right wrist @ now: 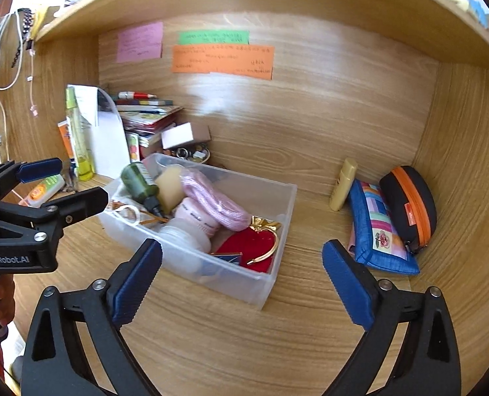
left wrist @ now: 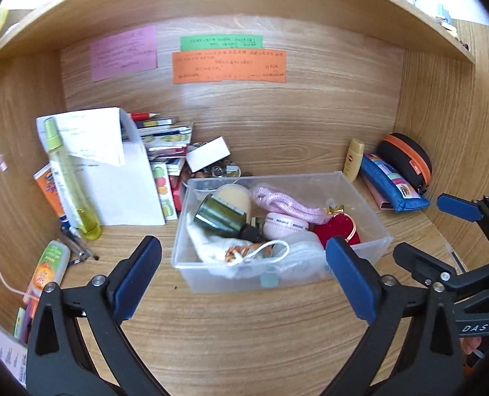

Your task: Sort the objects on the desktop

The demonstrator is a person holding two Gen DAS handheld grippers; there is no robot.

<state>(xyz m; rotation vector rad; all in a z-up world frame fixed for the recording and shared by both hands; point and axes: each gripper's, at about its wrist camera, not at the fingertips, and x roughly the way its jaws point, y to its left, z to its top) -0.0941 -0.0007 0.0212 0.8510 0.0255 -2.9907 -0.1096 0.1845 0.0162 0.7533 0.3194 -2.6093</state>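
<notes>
A clear plastic bin [left wrist: 369,227] [right wrist: 277,231] sits mid-desk, holding a dark green bottle [left wrist: 219,217] [right wrist: 138,181], a pink cord [left wrist: 287,203] [right wrist: 211,198], a pink jar [left wrist: 285,227], a red pouch [left wrist: 338,229] [right wrist: 251,247] and white cloth. My left gripper [left wrist: 244,264] is open and empty just in front of the bin. My right gripper [right wrist: 242,272] is open and empty at the bin's near right corner. Each gripper shows in the other's view: the right gripper [left wrist: 442,231] and the left gripper [right wrist: 63,184].
A blue pencil case [left wrist: 392,181] [right wrist: 379,231], a black-orange case [left wrist: 406,158] [right wrist: 409,204] and a yellow tube [left wrist: 353,158] [right wrist: 343,184] lie at the right wall. A yellow spray bottle [left wrist: 69,178], a white file box [left wrist: 122,181], books and an orange-green tube [left wrist: 48,264] stand left.
</notes>
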